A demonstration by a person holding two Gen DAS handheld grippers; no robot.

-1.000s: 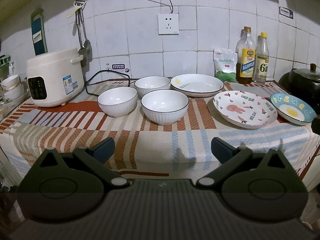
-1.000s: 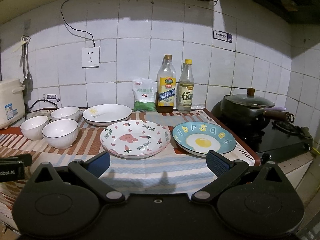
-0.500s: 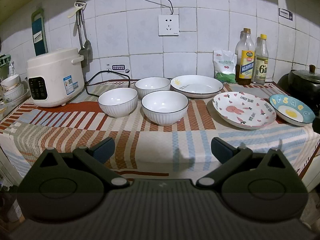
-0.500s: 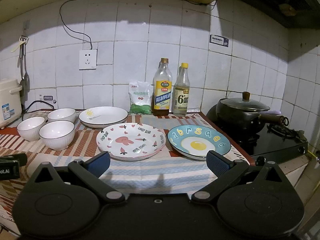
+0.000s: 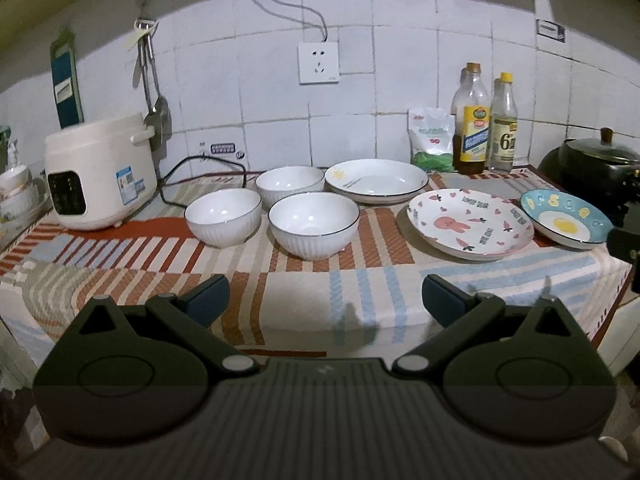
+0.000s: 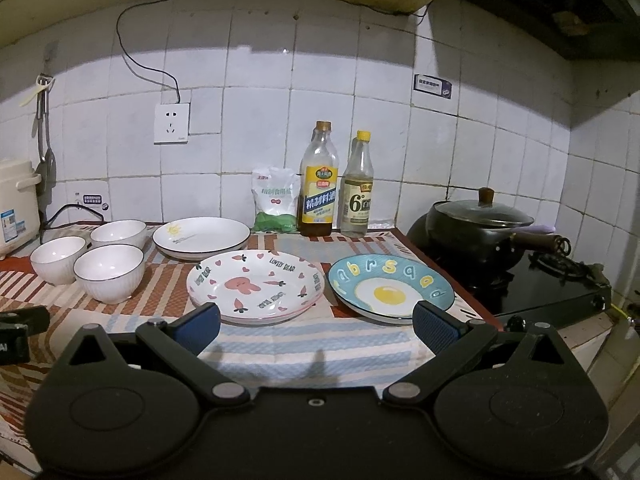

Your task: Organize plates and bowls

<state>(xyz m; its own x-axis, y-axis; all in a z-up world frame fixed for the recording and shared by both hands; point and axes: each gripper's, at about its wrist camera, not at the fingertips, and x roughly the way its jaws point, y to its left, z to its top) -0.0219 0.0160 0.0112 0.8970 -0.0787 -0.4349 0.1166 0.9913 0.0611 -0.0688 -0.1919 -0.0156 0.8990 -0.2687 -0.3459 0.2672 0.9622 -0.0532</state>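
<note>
Three white ribbed bowls stand in a cluster on the striped cloth: a left bowl (image 5: 223, 217), a rear bowl (image 5: 289, 184) and a front bowl (image 5: 313, 225). Behind them lies a white plate with a sun print (image 5: 376, 180). To its right sit a pink rabbit plate (image 5: 469, 223) (image 6: 255, 287) and a blue egg plate (image 5: 566, 223) (image 6: 390, 288). My left gripper (image 5: 325, 300) hangs open over the cloth's front edge, short of the bowls. My right gripper (image 6: 316, 326) is open just in front of the rabbit and egg plates, holding nothing.
A rice cooker (image 5: 98, 172) with its cord stands at the left. Two bottles (image 6: 320, 182) and a salt bag (image 6: 276, 200) line the tiled wall. A black lidded pot (image 6: 480, 224) sits on the stove at the right. Utensils (image 5: 152, 80) hang on the wall.
Both views have drifted slightly: the plates and bowls sit a bit lower and nearer in the right wrist view. Both grippers stay open and nothing on the cloth has moved.
</note>
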